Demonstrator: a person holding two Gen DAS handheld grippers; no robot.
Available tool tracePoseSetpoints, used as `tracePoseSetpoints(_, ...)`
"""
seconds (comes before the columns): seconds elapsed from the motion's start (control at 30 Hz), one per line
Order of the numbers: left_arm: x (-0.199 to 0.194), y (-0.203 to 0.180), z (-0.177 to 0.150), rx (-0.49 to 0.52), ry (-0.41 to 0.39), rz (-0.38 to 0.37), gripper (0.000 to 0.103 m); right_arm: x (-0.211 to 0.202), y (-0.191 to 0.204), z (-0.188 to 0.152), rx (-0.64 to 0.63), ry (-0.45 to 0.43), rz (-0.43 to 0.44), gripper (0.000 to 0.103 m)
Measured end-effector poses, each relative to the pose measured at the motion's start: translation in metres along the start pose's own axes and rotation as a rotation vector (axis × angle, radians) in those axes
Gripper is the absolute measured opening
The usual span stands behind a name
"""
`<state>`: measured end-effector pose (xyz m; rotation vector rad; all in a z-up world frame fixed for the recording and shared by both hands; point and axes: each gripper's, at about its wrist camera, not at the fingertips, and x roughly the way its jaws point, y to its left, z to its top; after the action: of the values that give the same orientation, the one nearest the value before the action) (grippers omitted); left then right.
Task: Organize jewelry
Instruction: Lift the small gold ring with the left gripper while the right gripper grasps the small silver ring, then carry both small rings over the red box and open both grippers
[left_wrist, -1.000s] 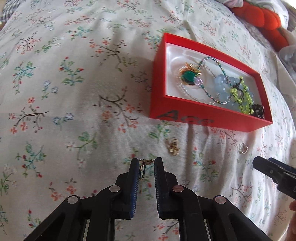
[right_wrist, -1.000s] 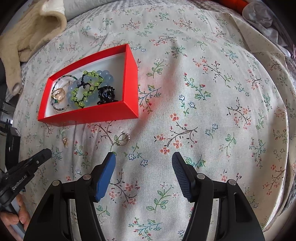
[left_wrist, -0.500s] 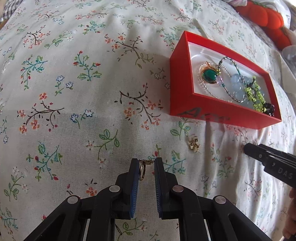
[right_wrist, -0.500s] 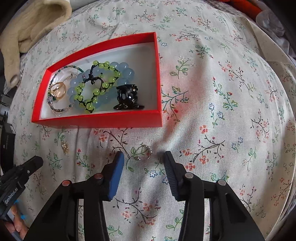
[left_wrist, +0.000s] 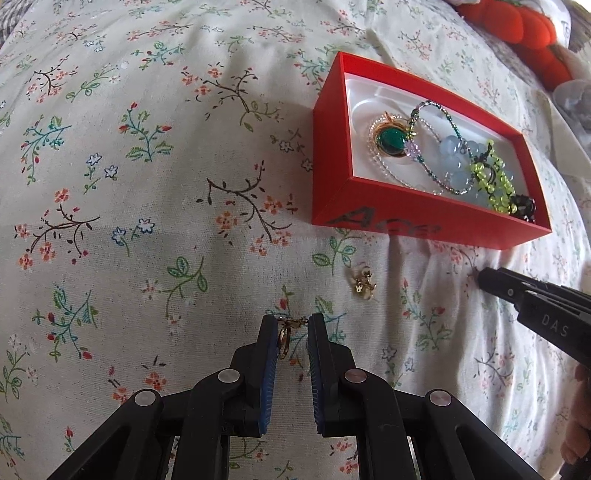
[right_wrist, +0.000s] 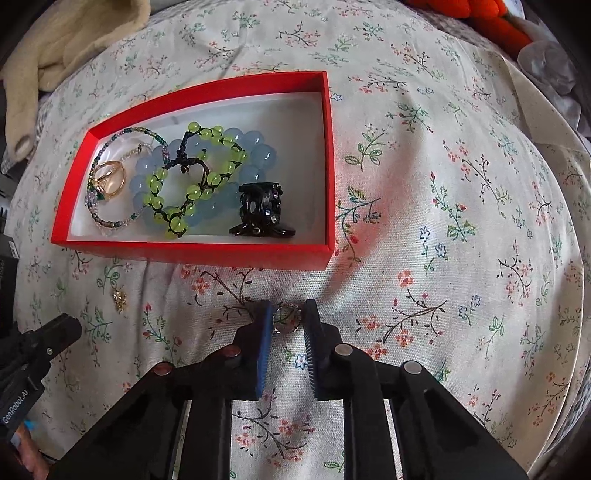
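Floral bedsheet (left_wrist: 147, 206) carries our red box (right_wrist: 328, 166) of bracelets, with a gold earring (left_wrist: 364, 283) lying loose near its front wall. Our left claw (left_wrist: 291, 326) pinches a small gold ring (left_wrist: 283, 338). Our right claw (right_wrist: 286, 314) has narrowed around a silver ring (right_wrist: 286, 318) on the sheet; whether it grips, we cannot tell.

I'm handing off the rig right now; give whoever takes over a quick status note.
Left hand-held gripper: shut on a gold earring, held above the bedspread.
Right hand-held gripper: fingers flank the silver ring on the bedspread; grip not confirmed.
Done: bracelets, gold ring and black hair clip already lie in the red box.
Left: box the earring and ring, then the second gold earring lying loose before the box.
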<state>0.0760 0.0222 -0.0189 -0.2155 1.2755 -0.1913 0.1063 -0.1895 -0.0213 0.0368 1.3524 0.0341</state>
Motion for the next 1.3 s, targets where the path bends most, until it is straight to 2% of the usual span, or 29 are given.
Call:
tracePoseSetpoints(0.4,0.000,-0.002,-0.001,-0.001,-0.002,0.004,0.012,-0.009,-0.006,-0.006,0.008,-0.002,0.025,0.017)
tracePoseSetpoints(0.6,-0.004,-0.002,0.004,-0.027,-0.016,-0.022,0.012,-0.022,-0.008,-0.011,0.026,-0.015,0.051,0.017)
tracePoseSetpoints(1.03,-0.028,-0.017,0.019,-0.042,-0.130,-0.133,0.011,-0.058,-0.022,-0.018,0.073,-0.089,0.109,0.017)
tracePoseSetpoints(1.3,-0.034,-0.035,0.030,-0.009,-0.210,-0.184,0.011,-0.072,-0.026,-0.017,0.104,-0.132,0.157,0.017)
